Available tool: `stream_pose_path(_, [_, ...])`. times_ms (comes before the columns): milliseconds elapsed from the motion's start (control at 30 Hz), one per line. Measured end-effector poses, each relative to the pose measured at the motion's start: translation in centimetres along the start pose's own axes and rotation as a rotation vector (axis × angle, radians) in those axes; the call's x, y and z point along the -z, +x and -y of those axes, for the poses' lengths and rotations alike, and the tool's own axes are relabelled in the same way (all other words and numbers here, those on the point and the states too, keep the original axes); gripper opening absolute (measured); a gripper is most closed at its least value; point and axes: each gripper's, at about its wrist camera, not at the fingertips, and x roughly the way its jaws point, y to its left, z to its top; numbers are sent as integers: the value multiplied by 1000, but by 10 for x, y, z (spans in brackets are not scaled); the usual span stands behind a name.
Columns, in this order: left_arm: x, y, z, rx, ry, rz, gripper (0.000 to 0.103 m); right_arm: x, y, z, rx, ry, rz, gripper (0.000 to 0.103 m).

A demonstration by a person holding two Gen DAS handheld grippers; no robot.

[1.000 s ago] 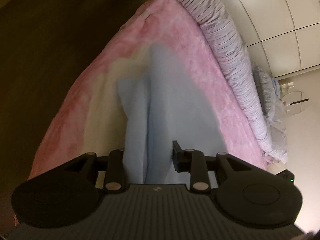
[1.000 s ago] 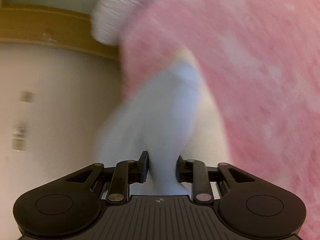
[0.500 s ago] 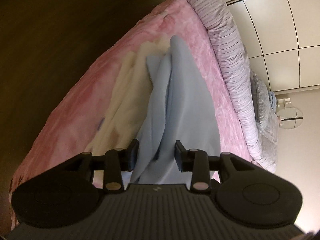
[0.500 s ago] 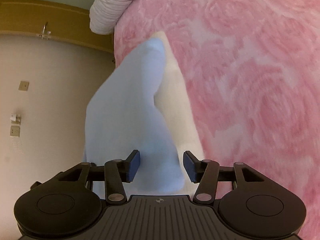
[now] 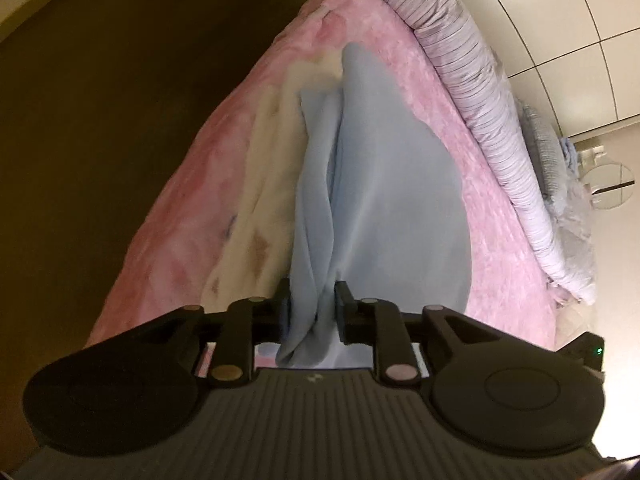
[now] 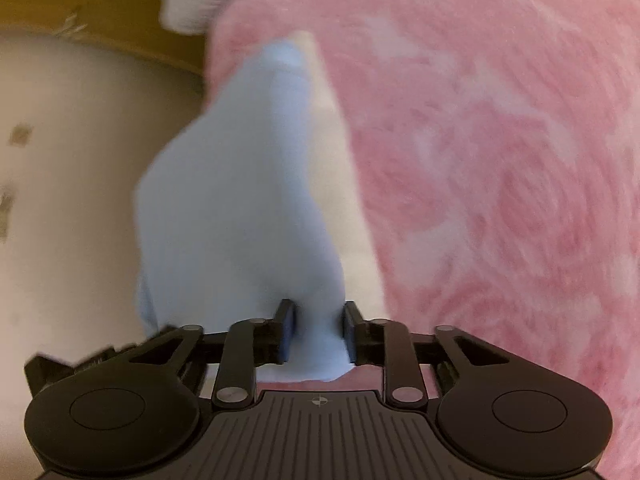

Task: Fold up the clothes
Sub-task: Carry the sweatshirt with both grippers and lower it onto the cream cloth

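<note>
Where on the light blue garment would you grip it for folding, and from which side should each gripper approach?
Probably at its near edge, coming in flat from the bed's near side. The light blue garment stretches away lengthwise; the left gripper and right gripper each pinch bunched cloth there, above the pink blanket.

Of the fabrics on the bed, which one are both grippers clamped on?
The light blue garment: its bunched edge sits between the left gripper and right gripper. The cream cloth and pink blanket lie ungripped beneath.

Blue garment (image 5: 384,208) – soft matt cloth; pink blanket (image 6: 500,168) – plush fleece
</note>
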Motion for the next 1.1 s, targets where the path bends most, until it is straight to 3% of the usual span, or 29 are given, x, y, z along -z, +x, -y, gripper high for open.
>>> stream_pose_path(67, [-7, -10, 5, -32, 23, -9, 25, -4, -8, -10, 13, -37, -18, 36])
stream_pose_path(233, [-31, -43, 16, -129, 78, 48, 22, -30, -42, -23, 38, -79, 60, 40])
stream_pose_path(300, [-43, -45, 27, -112, 115, 77, 22, -44, -44, -28, 40, -68, 103, 40])
stream_pose_path(400, [-60, -15, 48, -81, 189, 68, 22, -61, -36, -37, 41, -96, 145, 40])
stream_pose_path(567, [-87, 37, 81, -42, 307, 54, 21, -88, 10, -51, 88, -169, 198, 19])
stream_pose_path(600, [-92, 52, 80, -79, 306, 54, 17, -94, 22, -49, 97, -159, 195, 14])
stream_pose_path(633, [-96, 66, 79, -118, 304, 54, 4, -99, 34, -45, 108, -145, 189, 12])
stream_pose_path(667, [-98, 74, 77, -143, 298, 56, 3, -104, 47, -42, 118, -131, 182, 11])
stream_pose_path(800, [-106, 70, 65, -109, 241, 51, 2, -112, 52, -44, 146, -157, 190, 8])
stream_pose_path(933, [-107, 53, 79, -77, 284, 113, 5, -122, 32, -46, 82, -153, 291, 8])
stream_pose_path(1000, [-110, 56, 81, -63, 278, 134, 6, -132, 36, -46, 62, -133, 278, 8])
stream_pose_path(1100, [-112, 70, 74, -124, 267, 131, 6, -140, 56, -48, 75, -155, 211, 8])
